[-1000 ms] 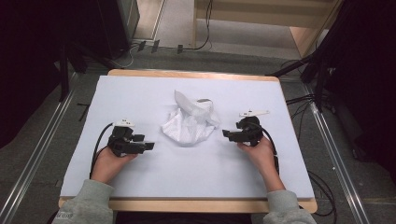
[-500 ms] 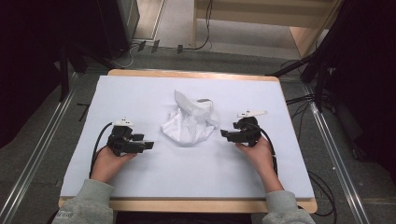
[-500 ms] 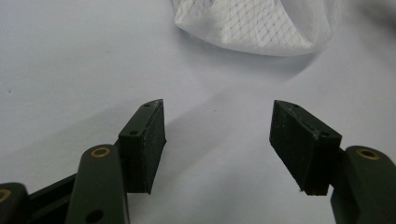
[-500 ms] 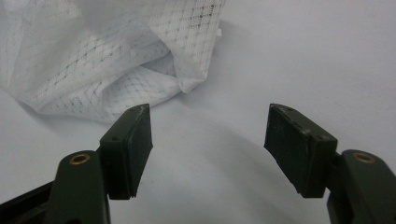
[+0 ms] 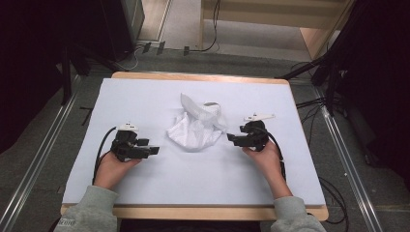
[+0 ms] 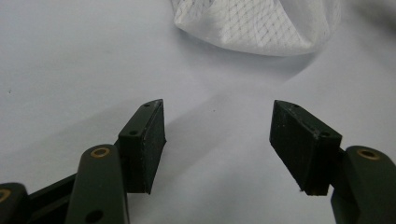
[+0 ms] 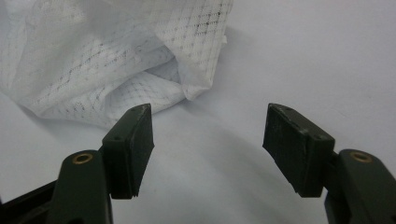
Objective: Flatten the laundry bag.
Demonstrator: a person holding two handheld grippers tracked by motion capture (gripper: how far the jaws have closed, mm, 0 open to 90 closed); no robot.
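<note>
White mesh bag [image 5: 196, 128] between low, wide-jawed left gripper [image 5: 153, 151] and right gripper [image 5: 231, 138]

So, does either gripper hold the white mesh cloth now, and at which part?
Nothing is held. The left gripper and right gripper are open, apart from the mesh cloth.

A white mesh bag [image 5: 196, 129] with a diamond net pattern lies on a seemingly pale lavender sheet [image 5: 145, 96].
</note>
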